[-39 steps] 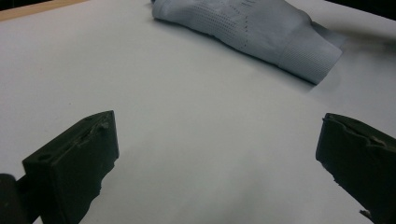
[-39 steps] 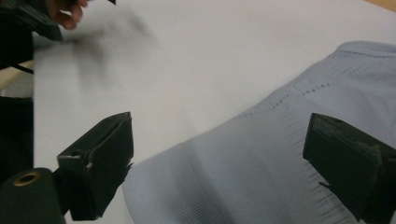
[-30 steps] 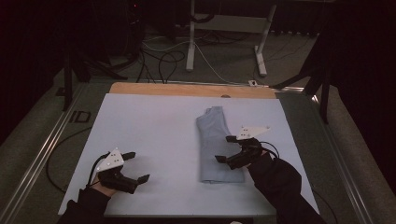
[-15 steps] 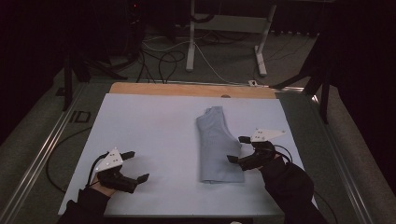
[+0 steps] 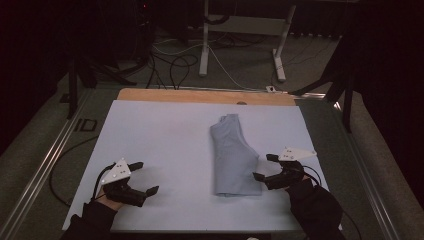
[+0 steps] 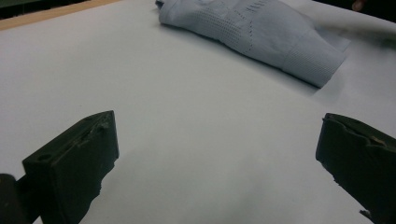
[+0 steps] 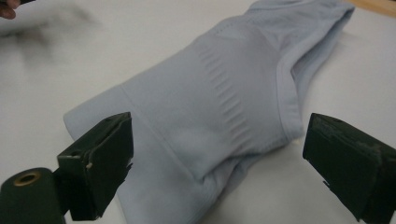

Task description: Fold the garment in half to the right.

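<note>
The folded pale blue knitted garment (image 5: 231,156) lies flat on the white sheet (image 5: 165,140) that covers the tabletop, right of the sheet's middle, its long side running away from the person. In the right gripper view, ribbed stitching and a sewn seam cross the cloth (image 7: 224,112), and one folded layer overlaps another. The right gripper (image 5: 267,169), held in a dark-sleeved hand (image 5: 305,192), sits at the garment's near right edge, its black fingers (image 7: 100,163) spread wide on either side of the cloth's corner without pinching it. The left gripper (image 5: 142,177) rests low over the bare sheet near the near left corner, well apart from the garment, fingers (image 6: 74,163) likewise spread, with nothing between them. A strip of bare wooden tabletop (image 5: 200,95) shows beyond the sheet's far edge
</note>
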Demonstrator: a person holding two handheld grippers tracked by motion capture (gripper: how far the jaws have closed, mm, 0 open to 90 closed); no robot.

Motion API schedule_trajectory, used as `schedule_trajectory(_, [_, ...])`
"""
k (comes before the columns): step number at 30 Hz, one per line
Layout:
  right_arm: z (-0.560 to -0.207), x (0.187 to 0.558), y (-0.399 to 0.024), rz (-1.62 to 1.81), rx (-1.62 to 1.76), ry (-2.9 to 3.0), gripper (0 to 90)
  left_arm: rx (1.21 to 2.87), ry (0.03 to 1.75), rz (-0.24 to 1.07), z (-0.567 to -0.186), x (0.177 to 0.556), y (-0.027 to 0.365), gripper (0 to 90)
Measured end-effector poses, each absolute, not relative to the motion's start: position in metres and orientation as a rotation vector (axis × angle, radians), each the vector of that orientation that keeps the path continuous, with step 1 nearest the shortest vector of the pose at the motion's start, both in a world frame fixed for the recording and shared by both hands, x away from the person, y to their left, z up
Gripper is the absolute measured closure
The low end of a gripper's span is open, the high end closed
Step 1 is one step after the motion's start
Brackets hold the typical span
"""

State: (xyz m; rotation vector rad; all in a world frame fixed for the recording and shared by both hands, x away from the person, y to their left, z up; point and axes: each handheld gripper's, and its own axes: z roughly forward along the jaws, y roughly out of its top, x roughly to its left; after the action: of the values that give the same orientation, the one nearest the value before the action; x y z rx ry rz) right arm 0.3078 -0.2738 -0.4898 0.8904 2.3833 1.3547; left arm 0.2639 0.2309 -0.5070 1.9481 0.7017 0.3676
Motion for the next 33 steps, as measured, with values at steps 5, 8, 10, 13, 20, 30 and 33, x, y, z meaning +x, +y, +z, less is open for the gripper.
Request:
schedule_trajectory(5, [-0.498,0.302,-0.279,1.35,0.916,2.359,8.8,1.945,0.701,0.366,-0.507,0.264,0.231,0.4])
schedule_trajectory(8, [-0.503,0.298,-0.281,1.335,0.926,2.346,8.8,1.949,0.695,0.366,-0.507,0.263,0.23,0.4])
schedule_trajectory(10, [-0.506,0.297,-0.282,1.33,0.935,2.34,8.8,1.945,0.697,0.367,-0.507,0.263,0.231,0.4])
schedule_trajectory(13, [-0.511,0.293,-0.283,1.326,0.942,2.331,8.8,1.945,0.696,0.368,-0.507,0.263,0.231,0.4])
schedule_trajectory(20, [-0.52,0.286,-0.288,1.292,0.988,2.303,8.8,1.942,0.7,0.37,-0.507,0.263,0.232,0.4])
schedule_trajectory(30, [-0.524,0.283,-0.29,1.264,1.012,2.287,8.8,1.954,0.695,0.373,-0.508,0.262,0.23,0.4])
schedule_trajectory(33, [-0.526,0.284,-0.288,1.258,1.009,2.297,8.8,1.954,0.696,0.375,-0.509,0.262,0.23,0.4])
